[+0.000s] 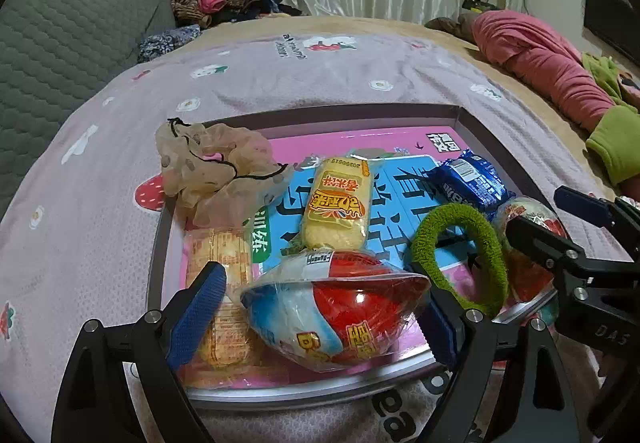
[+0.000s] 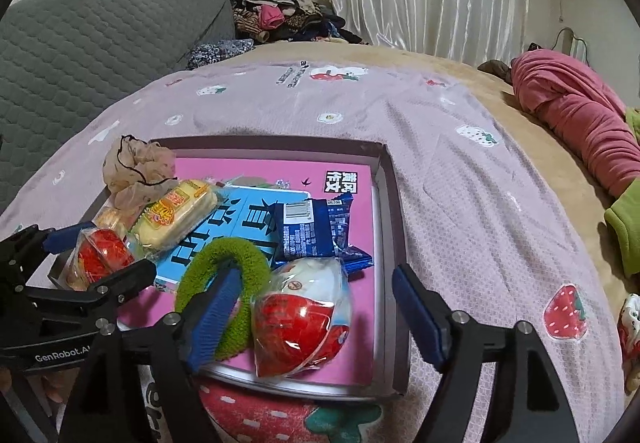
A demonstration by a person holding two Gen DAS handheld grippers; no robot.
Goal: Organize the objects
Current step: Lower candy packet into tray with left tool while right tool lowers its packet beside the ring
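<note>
Two red-and-white wrapped toy eggs lie in the shallow grey tray [image 1: 466, 115] on the bed [image 2: 460, 171]: one [image 1: 340, 307] sits between the wide-open jaws of the left hand-held gripper [image 1: 320, 307], the other [image 2: 304, 323] between those of the right hand-held gripper [image 2: 316, 311]. Neither is gripped. Around them lie a green hair tie [image 2: 224, 283], a blue snack packet [image 2: 316, 231], a yellow rice cracker pack [image 1: 336, 211] and a beige scrunchie [image 1: 212, 171]. This looks like placing done; next, probably backing both grippers clear.

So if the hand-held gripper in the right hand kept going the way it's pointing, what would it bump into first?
Probably the red-and-white wrapped egg toy lying in the tray, right between the right hand-held gripper's open jaws; depth is uncertain.
</note>
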